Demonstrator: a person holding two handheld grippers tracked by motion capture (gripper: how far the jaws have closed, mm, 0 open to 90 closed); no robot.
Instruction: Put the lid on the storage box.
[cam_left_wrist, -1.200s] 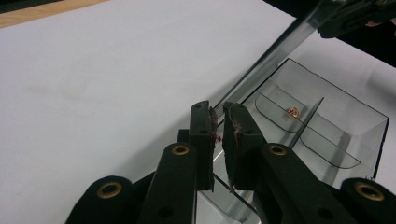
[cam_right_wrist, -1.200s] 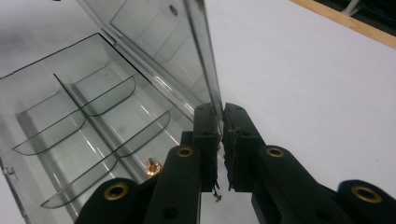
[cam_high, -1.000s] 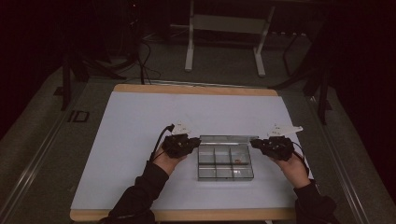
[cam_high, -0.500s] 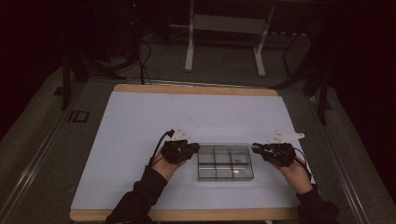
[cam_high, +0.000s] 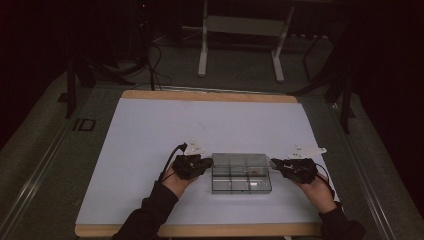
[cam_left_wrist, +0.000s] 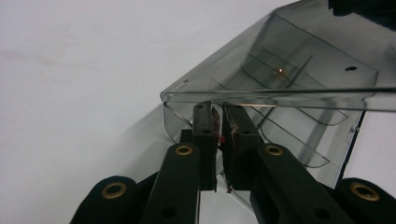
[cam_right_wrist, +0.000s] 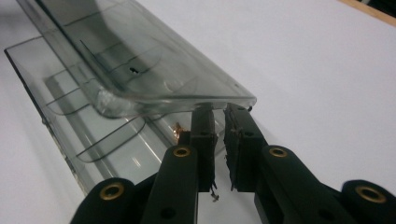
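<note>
Seen from above, a clear compartment box (cam_high: 241, 173) sits near the front edge of the white table (cam_high: 150, 130), the left gripper (cam_high: 206, 162) and right gripper (cam_high: 275, 163) at its two ends. Left gripper view: jaws nearly closed, their tips under the raised lid (cam_left_wrist: 280, 93) — whether they pinch its edge is unclear. Right gripper view: jaws narrow beneath the lid's other corner. The lid appears partly open; folding it fully back likely remains.

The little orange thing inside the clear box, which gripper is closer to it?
Right. The orange bit lies in the box toward the right gripper at that end wall; the left gripper is at the opposite end.
</note>
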